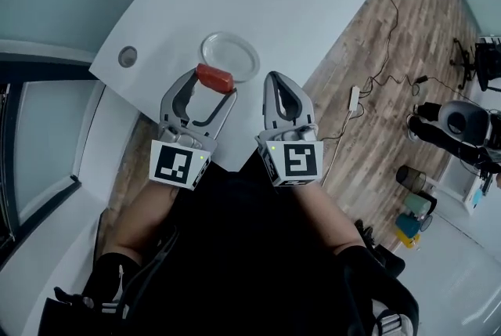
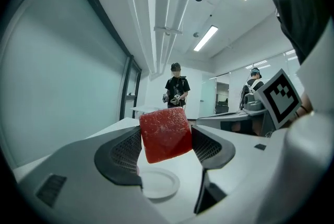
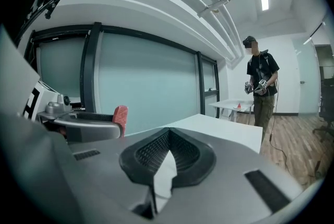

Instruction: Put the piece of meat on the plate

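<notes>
A red block of meat [image 1: 214,77] [image 2: 166,134] is clamped between the jaws of my left gripper [image 1: 211,82] [image 2: 166,140], held above the white table [image 1: 258,5]. Just beyond it lies a clear round plate [image 1: 231,56] [image 2: 155,183], empty, with the meat at its near edge. My right gripper [image 1: 276,82] [image 3: 168,152] hangs beside the left one, jaws shut together with nothing between them. From the right gripper view the meat [image 3: 120,116] shows at the left as a red sliver.
A round cable hole [image 1: 127,56] sits near the table's left corner. A white power strip [image 1: 354,98] and cables lie on the wood floor to the right. Another white table [image 2: 151,108] and standing people [image 3: 260,82] are farther off. A glass wall [image 3: 141,82] runs along the left.
</notes>
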`<action>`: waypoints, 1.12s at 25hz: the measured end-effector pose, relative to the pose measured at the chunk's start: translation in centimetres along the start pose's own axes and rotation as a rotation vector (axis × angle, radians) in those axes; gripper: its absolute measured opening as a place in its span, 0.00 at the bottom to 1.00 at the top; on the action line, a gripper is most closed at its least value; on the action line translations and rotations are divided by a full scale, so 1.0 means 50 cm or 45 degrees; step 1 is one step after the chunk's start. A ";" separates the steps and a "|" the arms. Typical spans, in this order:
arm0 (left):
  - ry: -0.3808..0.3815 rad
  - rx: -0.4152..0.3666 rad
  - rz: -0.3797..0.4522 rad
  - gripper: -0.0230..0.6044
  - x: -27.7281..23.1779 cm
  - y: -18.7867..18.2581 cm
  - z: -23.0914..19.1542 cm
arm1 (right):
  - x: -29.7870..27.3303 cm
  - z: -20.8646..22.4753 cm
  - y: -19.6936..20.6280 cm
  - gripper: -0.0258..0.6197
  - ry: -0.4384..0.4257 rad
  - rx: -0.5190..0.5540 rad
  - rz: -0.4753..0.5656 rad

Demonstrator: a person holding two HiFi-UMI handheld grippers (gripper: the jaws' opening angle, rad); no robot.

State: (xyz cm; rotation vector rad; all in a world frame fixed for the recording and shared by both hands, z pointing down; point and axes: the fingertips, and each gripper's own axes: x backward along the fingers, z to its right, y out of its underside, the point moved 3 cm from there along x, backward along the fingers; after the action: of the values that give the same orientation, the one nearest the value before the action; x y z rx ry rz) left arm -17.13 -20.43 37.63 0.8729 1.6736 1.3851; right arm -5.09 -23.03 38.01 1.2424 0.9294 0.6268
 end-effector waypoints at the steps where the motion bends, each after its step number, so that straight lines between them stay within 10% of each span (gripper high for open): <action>1: 0.001 0.011 -0.018 0.52 -0.007 0.008 -0.001 | -0.005 0.004 0.010 0.04 -0.002 -0.011 -0.018; 28: -0.019 0.030 -0.529 0.52 -0.176 0.255 -0.035 | -0.127 0.068 0.200 0.04 -0.076 -0.223 -0.306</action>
State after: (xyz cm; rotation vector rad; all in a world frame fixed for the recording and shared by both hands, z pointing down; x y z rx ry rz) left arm -14.27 -26.73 51.60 0.5057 1.7414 1.0728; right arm -4.57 -27.66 49.43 0.9709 0.9359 0.4674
